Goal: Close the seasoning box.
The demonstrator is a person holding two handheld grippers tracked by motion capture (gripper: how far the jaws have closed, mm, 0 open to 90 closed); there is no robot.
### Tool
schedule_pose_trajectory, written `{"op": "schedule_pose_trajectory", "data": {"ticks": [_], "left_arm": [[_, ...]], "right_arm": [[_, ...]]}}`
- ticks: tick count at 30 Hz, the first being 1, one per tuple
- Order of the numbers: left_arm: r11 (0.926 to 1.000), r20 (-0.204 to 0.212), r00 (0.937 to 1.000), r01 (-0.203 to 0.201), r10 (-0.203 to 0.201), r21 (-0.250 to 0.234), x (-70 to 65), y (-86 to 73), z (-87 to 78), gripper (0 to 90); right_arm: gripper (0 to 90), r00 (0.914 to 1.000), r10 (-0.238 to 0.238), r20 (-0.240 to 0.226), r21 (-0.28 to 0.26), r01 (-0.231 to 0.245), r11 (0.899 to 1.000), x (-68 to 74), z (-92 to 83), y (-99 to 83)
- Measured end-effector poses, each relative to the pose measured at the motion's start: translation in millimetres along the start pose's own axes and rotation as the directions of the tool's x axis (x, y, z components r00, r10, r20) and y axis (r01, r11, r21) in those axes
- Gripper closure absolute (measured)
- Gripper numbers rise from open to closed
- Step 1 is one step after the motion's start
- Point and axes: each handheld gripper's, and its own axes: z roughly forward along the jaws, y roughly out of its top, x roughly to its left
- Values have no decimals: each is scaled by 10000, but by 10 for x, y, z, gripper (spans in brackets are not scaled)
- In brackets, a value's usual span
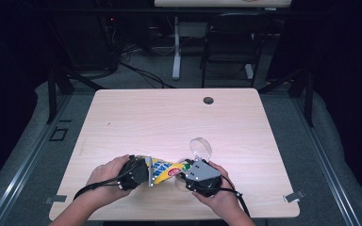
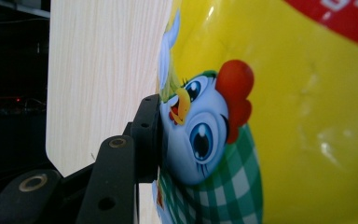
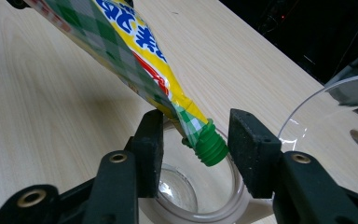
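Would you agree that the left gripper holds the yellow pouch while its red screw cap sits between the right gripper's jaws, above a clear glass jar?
Nearly: the screw cap is green, not red, as the right gripper view shows. The rest stands: the left gripper holds the yellow pouch, and the cap sits between the right gripper's jaws, above the clear glass jar.

Pouch [image 3: 135,51]: yellow, green-white check, blue lettering, red band. Cartoon chick [image 2: 200,135] on pouch: pale blue face, blue eyes, red comb, orange beak, green-white checked clothing. Cap [image 3: 210,145]: green. Glass [image 3: 191,196]: clear. Second glass [image 1: 201,149]: clear. Table [image 1: 169,117]: pale wood grain, dark round hole. Left gripper [image 1: 136,173]: black. Right gripper [image 1: 195,176]: black, grey plate on top. Cables: black. Floor: grey. Chair [image 1: 228,42]: black.
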Motion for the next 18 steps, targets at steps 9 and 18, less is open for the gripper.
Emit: {"op": "schedule_pose_trajectory", "data": {"ticks": [9,18], "left_arm": [[9991,-279,9990,-329,336,251,5,34,-16,596],[9964,-688,9949,-700,732,484,1,85,-41,597]], "right_arm": [[621,10000,-70,23,-5,70,10000,13,12,-22],[630,9999,-65,122,9,65,10000,32,31,-41]]}}
